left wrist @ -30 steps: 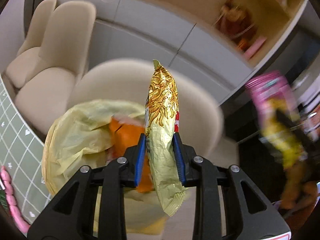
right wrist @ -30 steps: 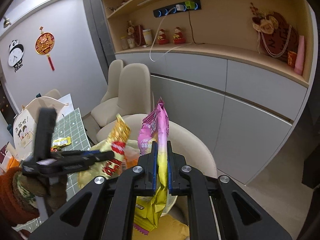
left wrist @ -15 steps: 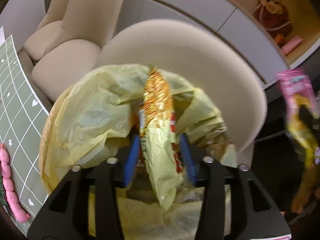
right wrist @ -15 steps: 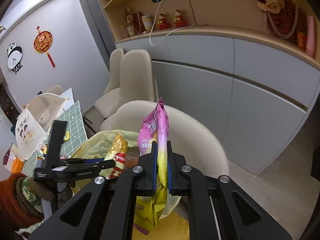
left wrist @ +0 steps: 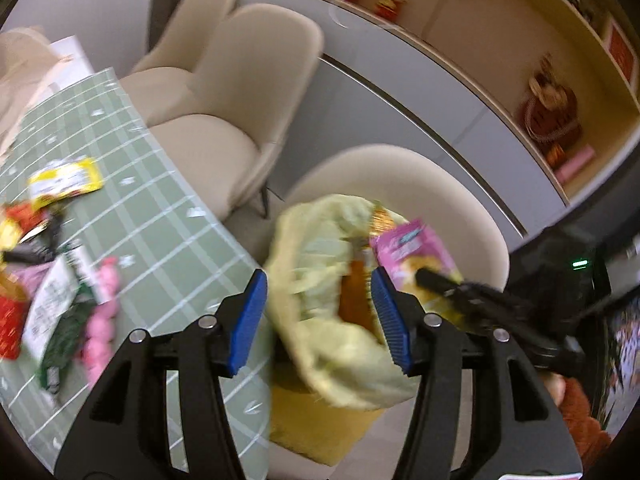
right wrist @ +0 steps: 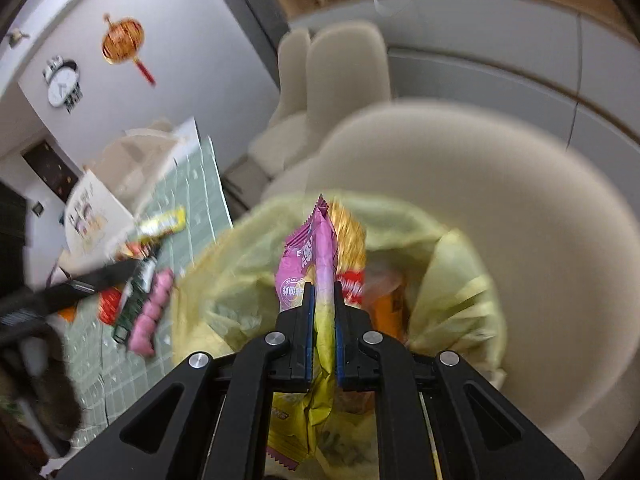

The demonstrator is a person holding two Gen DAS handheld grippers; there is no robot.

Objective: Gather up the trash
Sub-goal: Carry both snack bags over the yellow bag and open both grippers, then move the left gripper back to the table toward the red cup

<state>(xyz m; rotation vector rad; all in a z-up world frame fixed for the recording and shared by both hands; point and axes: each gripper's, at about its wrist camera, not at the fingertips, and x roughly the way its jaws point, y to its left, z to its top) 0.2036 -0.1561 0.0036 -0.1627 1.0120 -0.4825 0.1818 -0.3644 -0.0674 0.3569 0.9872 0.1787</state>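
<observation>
Trash goes in the yellow bag [right wrist: 248, 280] on the round chair [right wrist: 540, 220]. Your right gripper [right wrist: 322, 332] pinches the pink wrapper [right wrist: 316, 256] just above the bag's mouth. Your left gripper [left wrist: 320, 320] is opening with nothing in it. A gold wrapper [right wrist: 350, 228] sits in the bag.

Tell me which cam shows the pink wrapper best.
Right wrist. The pink wrapper sits centre frame, clamped in the right gripper over the yellow bag. The left wrist view shows only its upper part, off to the side, blurred, with the right gripper's fingers across it.
</observation>
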